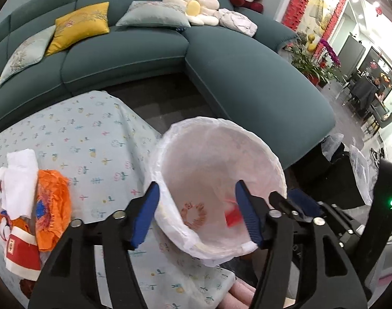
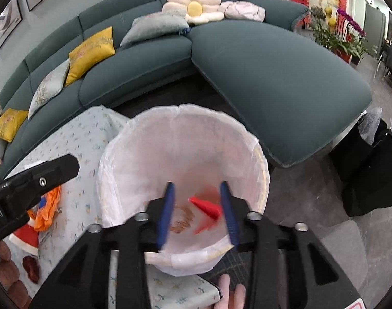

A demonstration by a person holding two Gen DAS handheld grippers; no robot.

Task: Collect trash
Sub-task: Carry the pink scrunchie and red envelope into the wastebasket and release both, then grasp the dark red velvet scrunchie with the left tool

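Teal sofa [image 2: 273,72] behind, lined bin [image 2: 134,159] upright, red wrapper [image 2: 206,207] pointing upper-left inside

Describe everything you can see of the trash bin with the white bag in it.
The trash bin is round and open-topped, lined with a thin, translucent white plastic bag folded over its rim. It stands beside the corner of the floral-clothed table, in front of the teal sofa. Inside lie a red scrap and a brownish ring-shaped piece. Both open grippers hover over it; whether either touches it is unclear.
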